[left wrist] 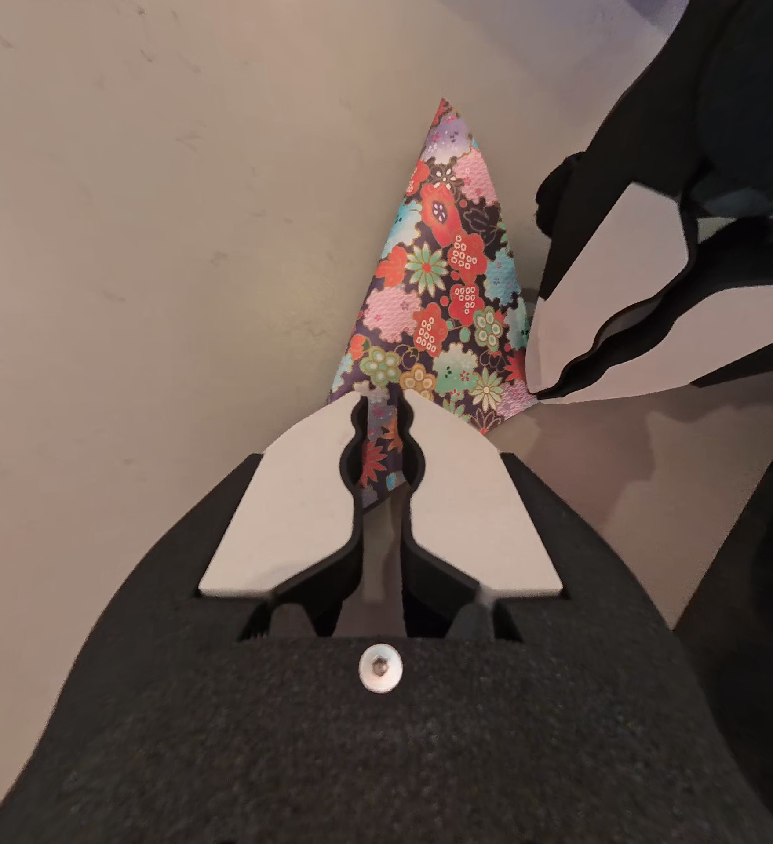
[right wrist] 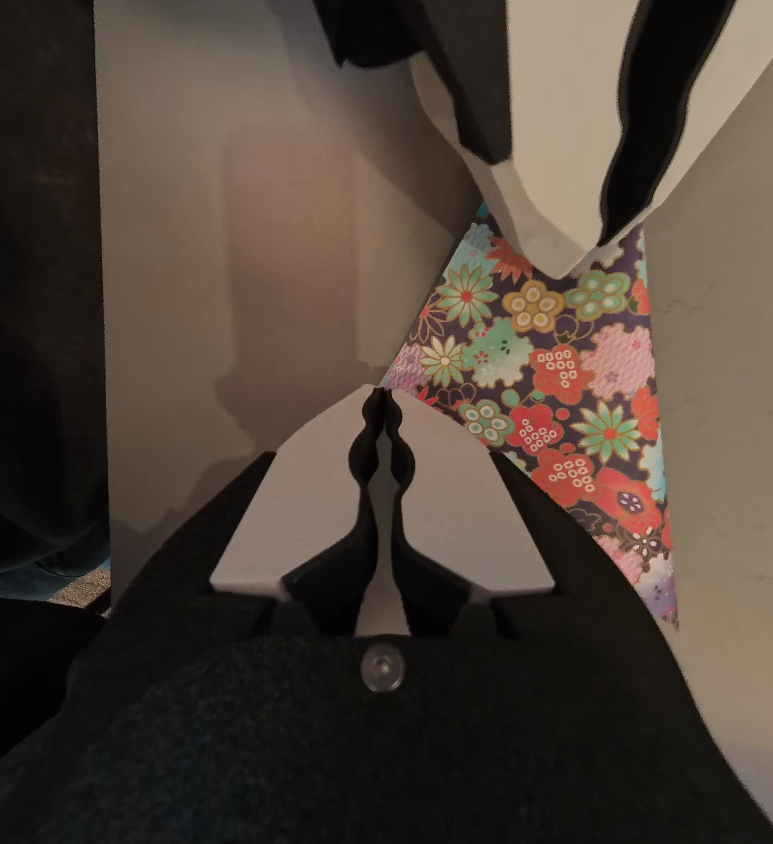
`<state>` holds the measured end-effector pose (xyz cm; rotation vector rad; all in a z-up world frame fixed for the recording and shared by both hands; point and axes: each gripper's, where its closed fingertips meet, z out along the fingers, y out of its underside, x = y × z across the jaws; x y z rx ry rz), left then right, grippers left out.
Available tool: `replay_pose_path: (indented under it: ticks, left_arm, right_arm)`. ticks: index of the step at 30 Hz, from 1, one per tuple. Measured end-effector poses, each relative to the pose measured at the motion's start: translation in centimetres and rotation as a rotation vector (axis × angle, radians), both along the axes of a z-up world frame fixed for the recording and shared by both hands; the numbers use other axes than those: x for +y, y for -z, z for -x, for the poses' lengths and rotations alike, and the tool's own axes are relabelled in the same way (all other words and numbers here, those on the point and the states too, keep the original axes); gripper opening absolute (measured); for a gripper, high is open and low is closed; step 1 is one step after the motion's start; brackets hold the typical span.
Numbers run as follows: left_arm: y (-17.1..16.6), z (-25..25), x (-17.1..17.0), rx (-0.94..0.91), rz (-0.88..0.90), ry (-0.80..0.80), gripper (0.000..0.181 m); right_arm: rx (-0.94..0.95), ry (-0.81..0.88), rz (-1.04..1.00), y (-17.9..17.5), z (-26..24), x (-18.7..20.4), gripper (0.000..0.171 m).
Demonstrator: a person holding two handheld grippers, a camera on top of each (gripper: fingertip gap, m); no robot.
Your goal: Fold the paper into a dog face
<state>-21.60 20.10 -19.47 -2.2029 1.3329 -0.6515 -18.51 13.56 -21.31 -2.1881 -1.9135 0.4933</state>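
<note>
The floral paper (left wrist: 448, 283) lies on the beige table (left wrist: 147, 228), folded into a triangle with its apex pointing away. My left gripper (left wrist: 382, 397) is over the near corner. Its jaws stand a narrow gap apart, and the paper's corner shows between them. My right gripper (left wrist: 535, 392) comes in from the right, shut, with its tips touching the paper's right corner. I cannot tell whether it pinches that corner. In the right wrist view the right gripper (right wrist: 380, 390) is shut at the edge of the paper (right wrist: 558, 388), and the left gripper (right wrist: 604, 237) comes down onto the paper from above.
The table's edge (right wrist: 101, 319) runs along the left of the right wrist view, with dark clothing (right wrist: 24, 319) beyond it. Bare tabletop lies left of the paper in the left wrist view.
</note>
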Motion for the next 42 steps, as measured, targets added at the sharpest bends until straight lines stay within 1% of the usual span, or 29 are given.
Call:
replay_pose_path:
  ticks: [1, 6, 11, 18, 37, 39, 40, 42]
  left_arm:
    - [0.1, 0.0, 0.0, 0.0, -0.012, 0.013, 0.012]
    - [0.5, 0.5, -0.4, 0.021, -0.077, 0.102, 0.012]
    - [1.0, 1.3, -0.3, 0.03, -0.078, 0.132, 0.006]
    - [1.2, 2.4, 0.5, 0.031, -0.093, 0.124, 0.001]
    - [1.5, 4.3, 1.9, 0.044, -0.156, 0.107, 0.0]
    - [1.5, 4.7, 2.3, 0.056, -0.171, 0.095, 0.003]
    - [1.4, 4.9, 2.5, 0.063, -0.183, 0.083, 0.01]
    - [1.2, 5.7, 3.0, 0.078, -0.209, 0.058, 0.009]
  right_arm:
    - [0.002, 0.003, 0.0, 0.0, 0.0, 0.0, 0.0]
    - [0.005, 0.015, -0.002, 0.0, 0.1, 0.0, 0.0]
    - [0.004, 0.02, 0.0, 0.0, 0.1, 0.1, 0.0]
    - [0.011, 0.025, 0.013, 0.0, 0.1, 0.1, 0.0]
    - [0.025, 0.042, 0.039, 0.0, -0.1, 0.1, 0.0]
    - [0.028, 0.045, 0.041, 0.0, -0.1, 0.1, 0.0]
    - [0.029, 0.046, 0.041, 0.0, -0.2, 0.0, 0.0]
    - [0.034, 0.048, 0.041, 0.0, -0.2, 0.0, 0.0]
